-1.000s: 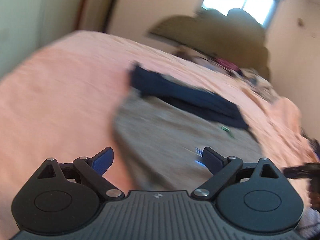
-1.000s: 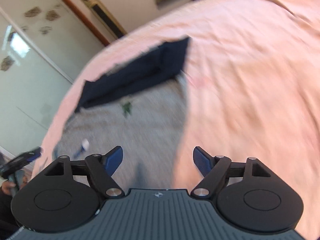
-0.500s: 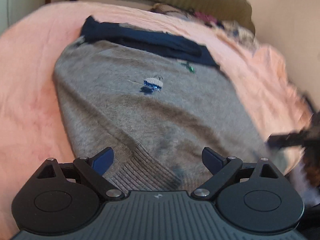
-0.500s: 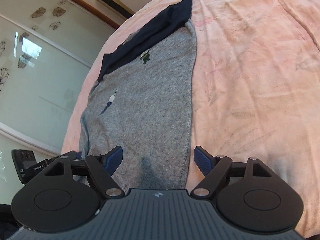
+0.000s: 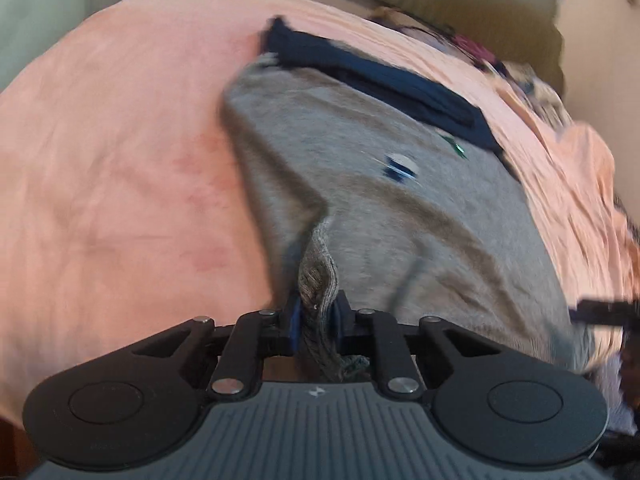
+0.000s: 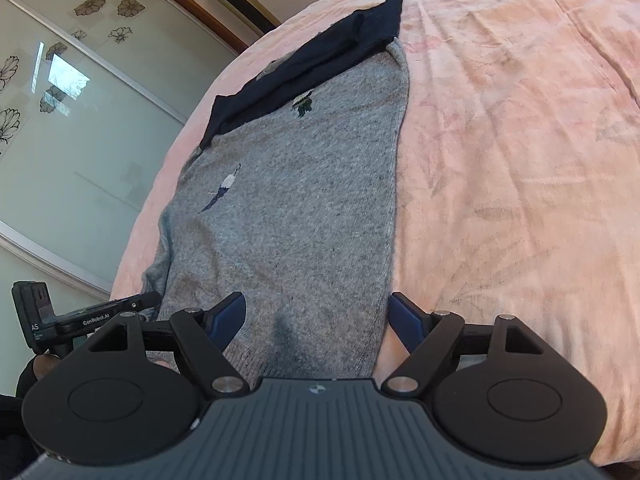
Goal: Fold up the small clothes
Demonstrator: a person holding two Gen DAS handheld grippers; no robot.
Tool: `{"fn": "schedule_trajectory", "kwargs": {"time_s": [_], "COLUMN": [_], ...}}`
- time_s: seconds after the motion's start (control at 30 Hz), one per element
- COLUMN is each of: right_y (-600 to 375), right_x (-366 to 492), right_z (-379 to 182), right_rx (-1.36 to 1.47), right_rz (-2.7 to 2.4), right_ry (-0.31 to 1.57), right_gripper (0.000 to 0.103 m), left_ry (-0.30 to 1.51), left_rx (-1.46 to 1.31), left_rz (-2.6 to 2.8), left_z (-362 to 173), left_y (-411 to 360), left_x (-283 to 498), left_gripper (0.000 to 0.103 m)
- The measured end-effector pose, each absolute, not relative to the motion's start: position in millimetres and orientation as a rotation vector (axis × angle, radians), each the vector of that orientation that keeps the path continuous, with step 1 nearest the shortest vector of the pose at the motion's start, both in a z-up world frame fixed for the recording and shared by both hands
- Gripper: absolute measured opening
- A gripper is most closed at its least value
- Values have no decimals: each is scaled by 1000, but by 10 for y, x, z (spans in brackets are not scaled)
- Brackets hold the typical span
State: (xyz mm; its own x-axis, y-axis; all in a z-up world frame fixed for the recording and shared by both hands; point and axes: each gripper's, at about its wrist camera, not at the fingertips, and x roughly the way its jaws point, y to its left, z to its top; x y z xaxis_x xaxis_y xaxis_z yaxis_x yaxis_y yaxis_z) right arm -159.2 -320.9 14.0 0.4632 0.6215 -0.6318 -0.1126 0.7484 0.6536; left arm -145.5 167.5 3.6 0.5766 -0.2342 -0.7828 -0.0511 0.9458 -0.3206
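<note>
Your left gripper (image 5: pixel 318 322) had just closed its jaws on the ribbed hem of the grey knitted sweater (image 6: pixel 304 208), and a bunched fold of that hem stood pinched between its blue pads (image 5: pixel 295 320). The sweater lay flat on the peach-pink bedspread (image 6: pixel 512 160), with a dark navy folded garment (image 6: pixel 320 56) lying across its far end. Your right gripper (image 6: pixel 316 316) hung wide open above the sweater's near hem, its right finger at the sweater's right edge, gripping nothing. The left-wrist view was blurred, so finer detail there could not be made out.
</note>
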Motion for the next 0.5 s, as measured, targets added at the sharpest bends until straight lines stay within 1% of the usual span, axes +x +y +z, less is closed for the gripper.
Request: {"fn": "schedule_trajectory", "kwargs": {"time_s": [0.07, 0.13, 0.2, 0.27, 0.3, 0.33, 0.37, 0.4, 0.43, 0.5], "right_y": [-3205, -3194, -3225, -3264, -3270, -3262, -3245, -3233, -3219, -3215], "right_x": [-1605, -1616, -1614, -1624, -1634, -1644, -1648, -1648, -1645, -1640], "right_z": [120, 84, -3, -90, -120, -127, -117, -109, -105, -93], "right_rx": [615, 659, 767, 875, 910, 919, 911, 909, 902, 889], "right_rz": [501, 529, 569, 578, 583, 584, 584, 584, 584, 591], "right_ry": [1007, 1026, 1049, 1055, 1055, 1055, 1057, 1060, 1064, 1069], "right_gripper": [79, 79, 79, 79, 79, 79, 79, 79, 78, 77], "left_ry": [948, 952, 965, 986, 981, 969, 954, 951, 949, 940], "left_rx": [-377, -483, -617, -716, -738, -753, -765, -772, -771, -725], "left_rz": [-50, -20, -49, -116, -135, -160, -192, -216, -227, -224], "left_z": [13, -38, -134, -223, -244, -247, -236, -220, -196, -147], "left_y": [1894, 2117, 2288, 2329, 2305, 2273, 2250, 2226, 2214, 2176], "left_x": [-1503, -1541, -1561, -1541, -1558, -1572, -1579, -1569, -1564, -1567], "left_gripper": [13, 13, 14, 20, 32, 50, 60, 74, 77, 76]}}
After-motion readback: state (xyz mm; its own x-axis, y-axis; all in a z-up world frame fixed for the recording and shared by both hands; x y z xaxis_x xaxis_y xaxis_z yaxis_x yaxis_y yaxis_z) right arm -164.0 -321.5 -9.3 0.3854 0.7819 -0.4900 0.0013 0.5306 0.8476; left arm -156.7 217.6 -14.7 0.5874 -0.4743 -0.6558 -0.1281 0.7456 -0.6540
